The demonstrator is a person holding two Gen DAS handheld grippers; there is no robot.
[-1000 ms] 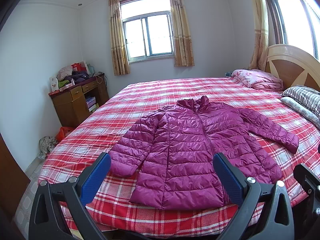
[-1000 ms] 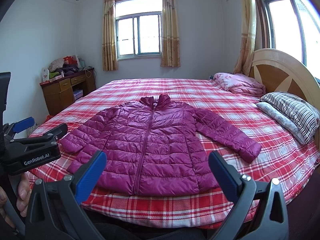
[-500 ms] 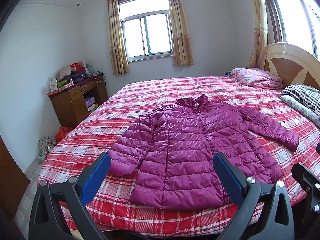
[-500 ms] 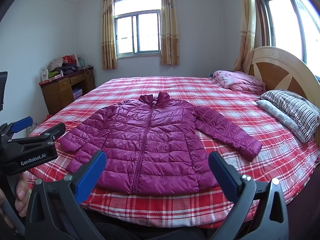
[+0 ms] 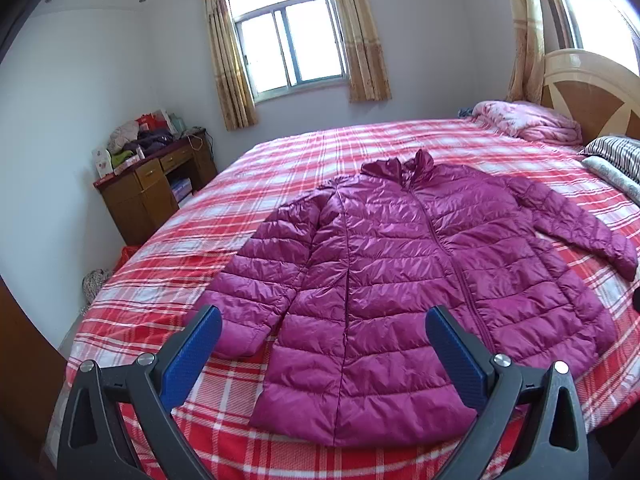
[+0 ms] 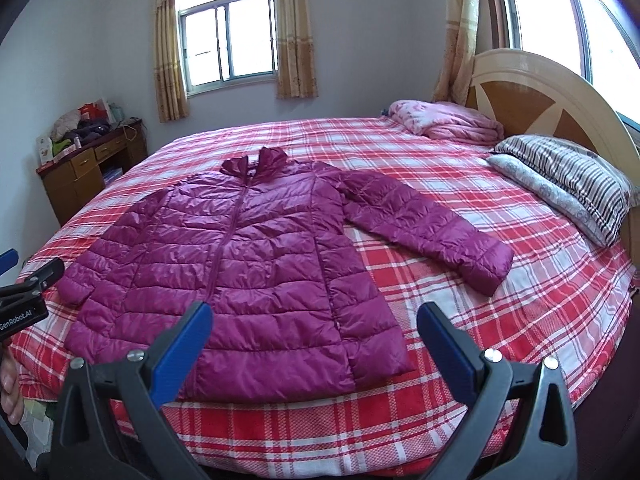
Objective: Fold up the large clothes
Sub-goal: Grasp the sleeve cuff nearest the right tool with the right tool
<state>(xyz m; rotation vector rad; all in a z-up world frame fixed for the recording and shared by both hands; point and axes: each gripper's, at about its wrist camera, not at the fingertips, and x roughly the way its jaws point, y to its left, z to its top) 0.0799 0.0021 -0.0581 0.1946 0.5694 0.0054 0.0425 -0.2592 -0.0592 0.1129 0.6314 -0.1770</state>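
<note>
- One jacket (image 5: 404, 280): magenta quilted puffer, zipped, laid flat face-up on the bed (image 5: 280, 184), collar toward the far window, hem at the near edge.
- Two sleeves. In the right wrist view, one angles out to mid-right of frame, cuff lying on the plaid cover; the other lies along the body at the left, cuff at frame left.
- One bed, red/white plaid cover; wooden headboard (image 6: 540, 92) at upper right.
- Two pillows (image 6: 568, 176) stacked at right of frame, striped on top of patterned grey; one folded pink quilt (image 6: 448, 124) behind them, near the headboard.
- One wooden desk (image 5: 156, 188) at the left wall, clutter on top. Two windows, both curtained.
- Left gripper (image 5: 323, 350): jaws spread wide, nothing between them. In its own view it sits bottom centre; the near sleeve cuff lies just behind its left pad, the hem's lower-left corner fills the gap. Contact not visible.
- Right gripper (image 6: 315, 338): jaws wide, nothing held. Hem's right half shows between the pads, bottom centre of frame; gripper looks short of the bed edge, not touching.
- Left gripper also shows at the left edge of the right wrist view, beside the near cuff.
</note>
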